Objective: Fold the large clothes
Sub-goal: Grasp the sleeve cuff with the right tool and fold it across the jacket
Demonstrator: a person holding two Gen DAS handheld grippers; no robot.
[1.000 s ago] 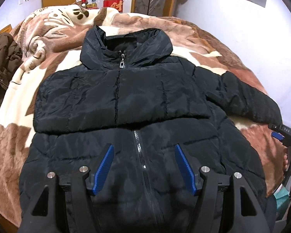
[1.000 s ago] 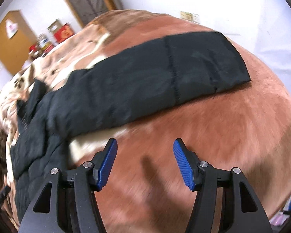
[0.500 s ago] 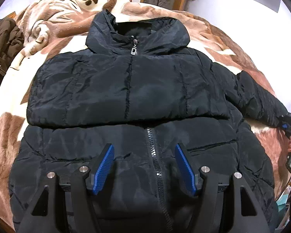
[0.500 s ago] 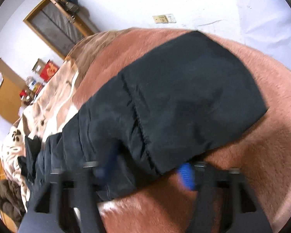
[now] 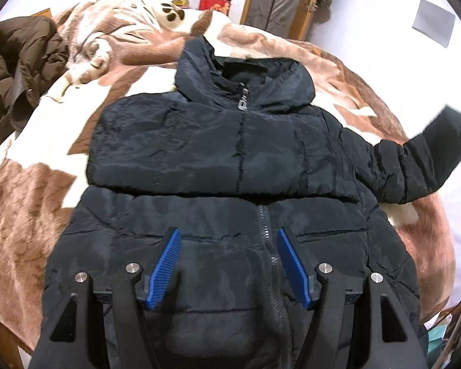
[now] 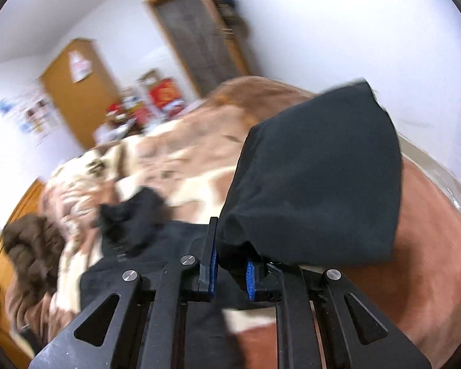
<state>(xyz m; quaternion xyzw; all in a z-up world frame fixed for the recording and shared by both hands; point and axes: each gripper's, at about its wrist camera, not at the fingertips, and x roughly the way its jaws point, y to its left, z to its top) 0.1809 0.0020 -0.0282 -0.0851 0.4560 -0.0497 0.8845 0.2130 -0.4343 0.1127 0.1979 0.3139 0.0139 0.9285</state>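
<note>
The black puffy jacket [image 5: 218, 160] lay flat on its back, zipped up, with its hood at the far end from the left tool [image 5: 229, 269]. Its bottom part sat under that tool. One sleeve [image 6: 316, 172] was lifted up, pinched in the right tool [image 6: 230, 272].

I can't see the black puffer jacket's [image 5: 224, 160] hem behind my left gripper [image 5: 227, 264]; its raised cuff [image 5: 458, 129] blurs at the frame edge.
</note>
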